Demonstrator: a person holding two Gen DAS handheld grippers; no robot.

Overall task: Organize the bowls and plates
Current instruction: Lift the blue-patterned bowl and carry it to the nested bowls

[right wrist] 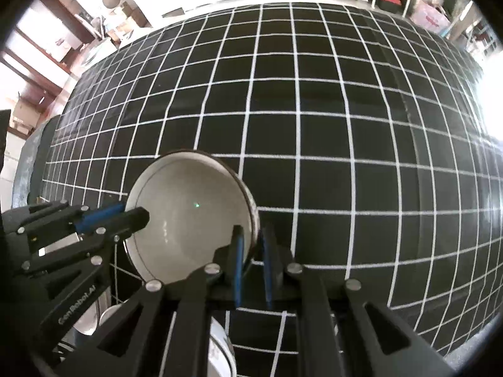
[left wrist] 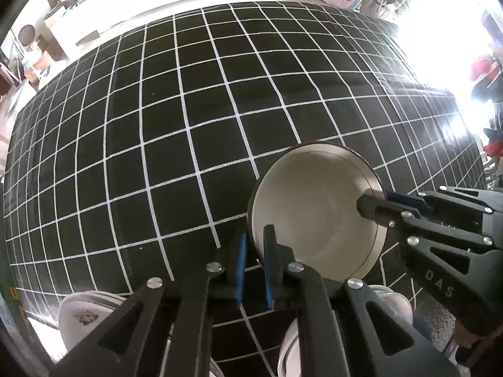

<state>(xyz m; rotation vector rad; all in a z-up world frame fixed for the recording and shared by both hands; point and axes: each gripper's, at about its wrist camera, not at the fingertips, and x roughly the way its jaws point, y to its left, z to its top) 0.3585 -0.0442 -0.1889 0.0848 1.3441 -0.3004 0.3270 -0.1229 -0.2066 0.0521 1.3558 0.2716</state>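
Fingers of both grippers pinch the same white bowl (left wrist: 314, 216) from opposite sides, and it hangs above the black checked tablecloth (left wrist: 188, 110). Left gripper (left wrist: 254, 260) bites the bowl's left rim, one blue pad (left wrist: 241, 267) outside the wall and the other inside, closed tight on it. Right gripper (left wrist: 377, 201) comes in from the right, its dark fingertip lying inside the bowl over the right rim, clamped as well.

From the right wrist view the picture mirrors: right gripper (right wrist: 251, 264) straddles the rim at the bowl's (right wrist: 188, 216) near right edge, and the left gripper (right wrist: 132, 216) reaches in from the left across the opposite rim. Bowl is tilted, its pale inside open to both cameras, a thin dark line running round just under the lip.

Down at the near edge, under the left gripper, sits a white plate (left wrist: 85, 314) with a small floral print, and more white dishes (left wrist: 393, 304) show to its right, partly hidden by the fingers.
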